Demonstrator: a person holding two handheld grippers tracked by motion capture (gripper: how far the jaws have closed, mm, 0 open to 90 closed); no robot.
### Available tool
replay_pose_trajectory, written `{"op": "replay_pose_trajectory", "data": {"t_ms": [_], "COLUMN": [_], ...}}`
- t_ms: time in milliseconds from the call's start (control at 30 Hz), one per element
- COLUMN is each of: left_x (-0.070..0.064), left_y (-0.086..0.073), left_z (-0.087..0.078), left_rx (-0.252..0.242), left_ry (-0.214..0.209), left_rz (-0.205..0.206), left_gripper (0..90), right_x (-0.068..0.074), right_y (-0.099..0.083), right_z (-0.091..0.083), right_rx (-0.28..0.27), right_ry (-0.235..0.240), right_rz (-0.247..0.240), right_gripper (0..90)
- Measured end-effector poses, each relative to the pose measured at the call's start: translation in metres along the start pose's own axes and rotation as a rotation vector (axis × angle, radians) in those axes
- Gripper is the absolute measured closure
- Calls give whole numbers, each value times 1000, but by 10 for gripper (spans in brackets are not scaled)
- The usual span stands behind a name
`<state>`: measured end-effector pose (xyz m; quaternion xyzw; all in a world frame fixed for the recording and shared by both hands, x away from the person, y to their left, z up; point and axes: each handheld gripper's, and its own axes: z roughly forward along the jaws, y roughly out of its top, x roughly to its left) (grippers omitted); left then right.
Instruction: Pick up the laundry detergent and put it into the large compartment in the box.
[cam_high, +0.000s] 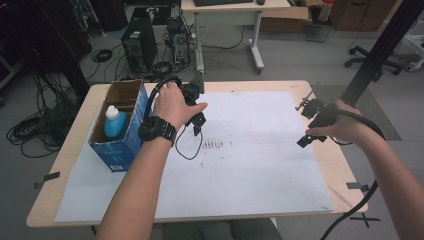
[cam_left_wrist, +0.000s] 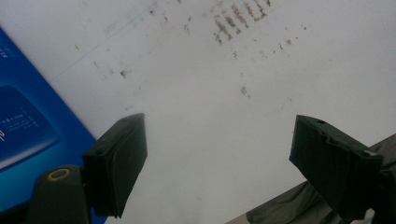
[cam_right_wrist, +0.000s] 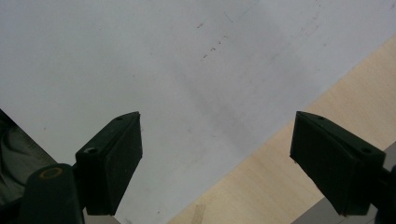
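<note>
A blue cardboard box (cam_high: 121, 135) stands open at the table's left, with a blue bottle with a white cap (cam_high: 114, 122) upright inside it. My left gripper (cam_high: 196, 107) hovers just right of the box over the white sheet (cam_high: 240, 155), held from above by a hand with a black watch. In the left gripper view its jaws are wide apart with nothing between them (cam_left_wrist: 217, 158), and the box's blue side (cam_left_wrist: 28, 126) lies at the left. My right gripper (cam_high: 310, 125) sits near the sheet's right edge, open and empty (cam_right_wrist: 215, 158).
The wooden table (cam_high: 75, 130) shows bare around the sheet, and its right strip (cam_right_wrist: 299, 107) appears in the right gripper view. Dark smudges (cam_high: 212, 145) mark the sheet's middle. A black cable loop (cam_high: 187, 147) lies by the left gripper. Computer towers (cam_high: 140, 45) and a desk stand beyond.
</note>
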<state>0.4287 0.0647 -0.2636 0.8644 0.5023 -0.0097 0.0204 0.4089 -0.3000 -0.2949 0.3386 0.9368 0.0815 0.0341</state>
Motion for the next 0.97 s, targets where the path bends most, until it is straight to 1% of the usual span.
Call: {"op": "replay_pose_trajectory", "data": {"t_ms": [100,233,533,700,967], "left_x": [0,0,-1,0,-2], "left_y": [0,-1,-2,-4,-4], "left_z": [0,1,1,0,3], "left_rx": [1,1,5,10,10], "left_ry": [8,-1,2,4,-6], "left_rz": [-4,-7,-4,-9,-5], "left_gripper": [192,192,190,191,191], "right_x": [0,0,3,5,5], "right_y": [-1,-2,0,1,-1], "right_z": [0,1,-1,-3,-4], "right_rx": [1,4,2,1,3], "right_ry": [-2,-2,-3,-5,-8], "right_rz": [2,4,-1,-4,-4], "right_gripper": [170,171,170,170,170]}}
